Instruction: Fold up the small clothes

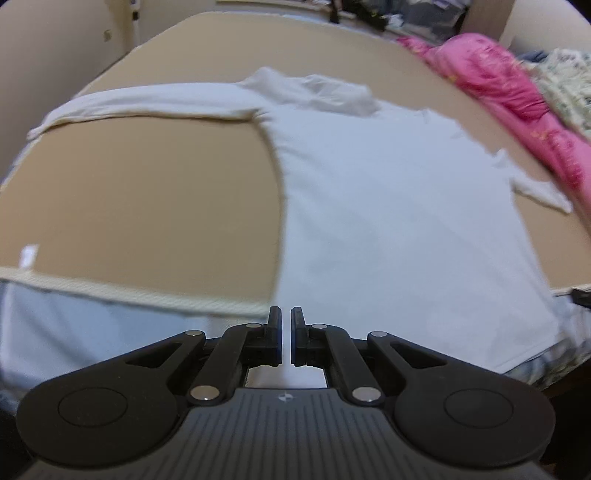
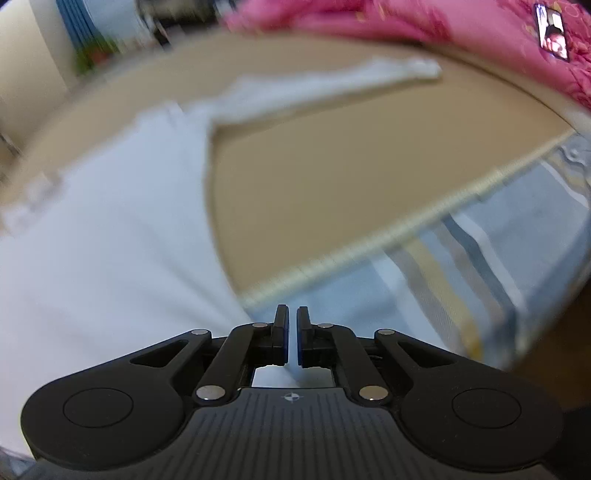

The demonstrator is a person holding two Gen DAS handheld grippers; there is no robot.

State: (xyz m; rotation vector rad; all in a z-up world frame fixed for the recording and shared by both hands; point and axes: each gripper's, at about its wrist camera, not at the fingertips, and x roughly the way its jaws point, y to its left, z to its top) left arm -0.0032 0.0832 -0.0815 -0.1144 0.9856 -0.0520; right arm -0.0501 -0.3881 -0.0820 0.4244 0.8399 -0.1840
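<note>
Left wrist: white shirt (image 1: 388, 206) flat on cardboard sheet (image 1: 147, 192), one sleeve stretched left; left gripper (image 1: 284, 321) jaws nearly closed over hem, grip unclear. Right wrist: blurred; right gripper (image 2: 291, 321) jaws nearly closed at hem, hold unclear; pink blanket (image 2: 406, 18) beyond.

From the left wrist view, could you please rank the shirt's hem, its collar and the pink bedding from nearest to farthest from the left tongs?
1. Shirt's hem, just ahead of the left tongs, slightly right.
2. Collar, far end of the shirt, centre.
3. Pink bedding, beyond the cardboard's edge, upper right.
</note>
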